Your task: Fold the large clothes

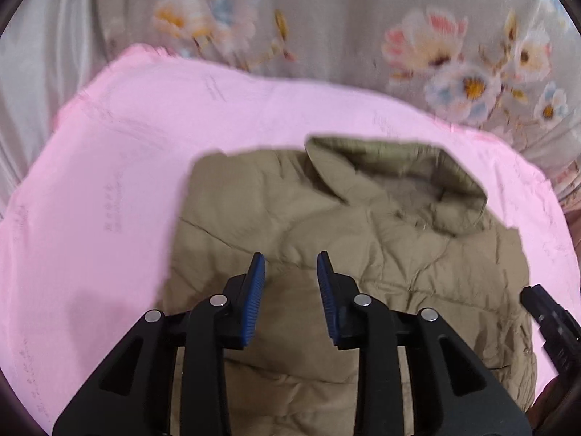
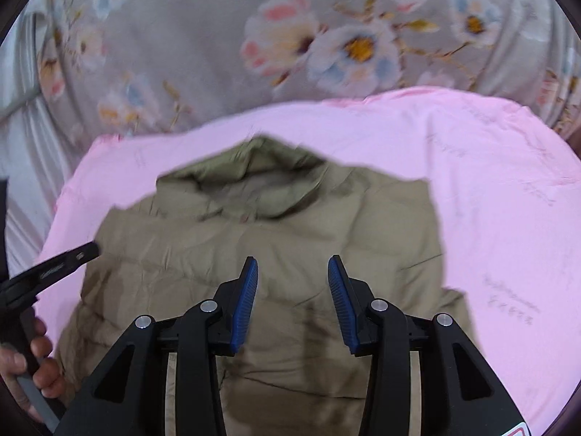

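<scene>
Below your two tongs, the khaki jacket (image 1: 326, 236) lies on a pink sheet (image 1: 109, 181); left tongs (image 1: 291, 267) and right tongs (image 2: 293, 269) gape apart, grasping nothing.

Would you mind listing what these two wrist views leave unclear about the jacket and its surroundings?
- Jacket hem: both views, covered by the left gripper and right gripper bodies and cut off at the bottom edge.
- Sleeves: neither view shows them; probably folded under.
- Print on the pink sheet: both views, too small and blurred to read.
- Hood lining: motion blur hides detail.
</scene>
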`<state>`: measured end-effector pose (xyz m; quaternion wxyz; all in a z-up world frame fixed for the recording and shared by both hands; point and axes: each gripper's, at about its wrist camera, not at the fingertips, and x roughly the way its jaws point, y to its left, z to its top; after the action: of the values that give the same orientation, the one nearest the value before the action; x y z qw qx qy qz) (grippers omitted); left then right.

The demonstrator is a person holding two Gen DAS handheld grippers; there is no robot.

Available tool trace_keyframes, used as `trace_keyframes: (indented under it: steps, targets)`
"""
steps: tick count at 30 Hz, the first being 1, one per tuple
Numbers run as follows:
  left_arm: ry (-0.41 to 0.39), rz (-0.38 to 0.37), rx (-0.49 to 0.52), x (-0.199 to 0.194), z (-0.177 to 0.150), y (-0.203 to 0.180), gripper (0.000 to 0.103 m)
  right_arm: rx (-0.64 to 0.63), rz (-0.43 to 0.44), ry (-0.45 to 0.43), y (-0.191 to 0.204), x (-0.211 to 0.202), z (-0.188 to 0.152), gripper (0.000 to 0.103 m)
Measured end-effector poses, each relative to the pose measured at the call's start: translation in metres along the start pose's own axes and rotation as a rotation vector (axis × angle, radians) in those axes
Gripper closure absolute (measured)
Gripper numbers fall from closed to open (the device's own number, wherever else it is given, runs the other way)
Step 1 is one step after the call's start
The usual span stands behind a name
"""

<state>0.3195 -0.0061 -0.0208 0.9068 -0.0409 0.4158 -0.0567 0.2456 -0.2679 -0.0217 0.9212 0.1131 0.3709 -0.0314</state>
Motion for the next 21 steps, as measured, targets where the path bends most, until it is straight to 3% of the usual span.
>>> trace_keyframes:
  steps: [2, 4, 7, 15, 16, 19, 21]
  targets:
    - [0.053, 0.012, 0.017, 0.021, -0.013, -0.005, 0.074, -0.028, 0.004, 0.06, 0.009, 0.02, -0.011, 0.062]
    - [0.036, 0.041, 0.039, 0.032, -0.03, -0.006, 0.074, -0.042, 0.006, 0.104, 0.014, 0.036, -0.027, 0.062]
    - [0.001, 0.069, 0.081, 0.036, -0.043, -0.009, 0.074, -0.067, -0.003, 0.075, 0.018, 0.042, -0.044, 0.062]
    - [0.006, 0.105, 0.139, 0.036, -0.043, -0.015, 0.074, -0.065, -0.002, 0.102, 0.015, 0.04, -0.042, 0.062]
    - [0.021, 0.086, 0.132, 0.032, -0.039, -0.012, 0.073, -0.06, 0.006, 0.109, 0.014, 0.037, -0.038, 0.062]
    - [0.017, -0.077, 0.025, 0.01, -0.008, 0.004, 0.065, 0.0, 0.083, 0.046, 0.005, 0.017, -0.008, 0.062]
    - [-0.025, -0.141, -0.03, 0.002, 0.021, 0.01, 0.041, 0.047, 0.124, 0.013, -0.004, 0.013, 0.02, 0.061]
